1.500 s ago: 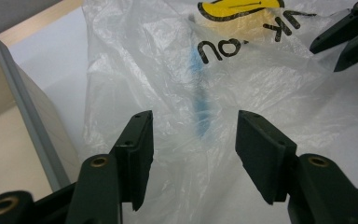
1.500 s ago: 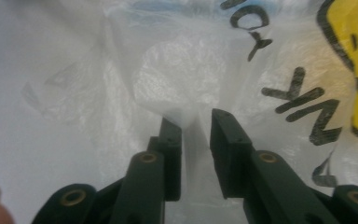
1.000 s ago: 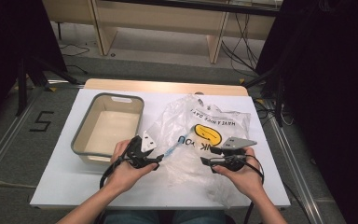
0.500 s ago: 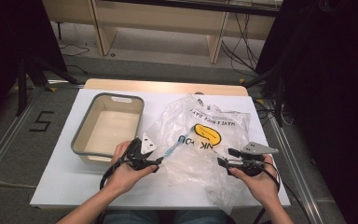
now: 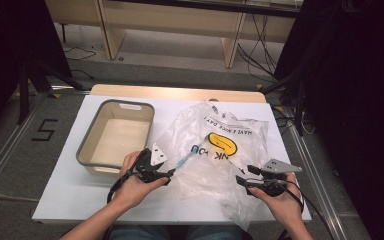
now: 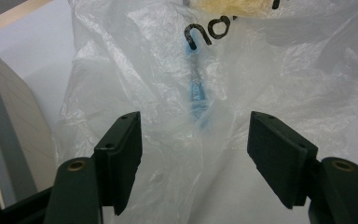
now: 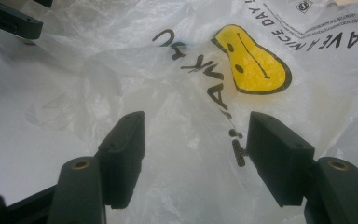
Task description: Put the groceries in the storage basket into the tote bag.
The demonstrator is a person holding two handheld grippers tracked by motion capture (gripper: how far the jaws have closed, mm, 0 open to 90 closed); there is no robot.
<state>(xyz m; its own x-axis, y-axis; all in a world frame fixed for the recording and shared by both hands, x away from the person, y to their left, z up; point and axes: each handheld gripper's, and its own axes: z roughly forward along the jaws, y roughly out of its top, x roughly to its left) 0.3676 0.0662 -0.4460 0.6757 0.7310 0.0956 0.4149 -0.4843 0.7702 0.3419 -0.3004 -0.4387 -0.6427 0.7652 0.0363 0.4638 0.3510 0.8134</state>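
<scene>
Black pads on your left gripper (image 6: 195,161) stand wide apart, having just been opening, with nothing pinched between them; crinkled film of the plastic bag (image 5: 215,155) lies loose under the gap. A blue object (image 6: 196,95) shows through the film just ahead of those jaws, though you cannot tell what it is. Your right gripper (image 7: 196,156) is likewise spread, its jaws also just opened, over the bag's near right part, gripping nothing. The yellow smiley print (image 7: 252,60) sits beyond its tips. The bag lies crumpled across the middle and right of the white table (image 5: 60,200). A grey tub (image 5: 87,147) stands just left of the bag, beside your left hand (image 5: 135,187).
</scene>
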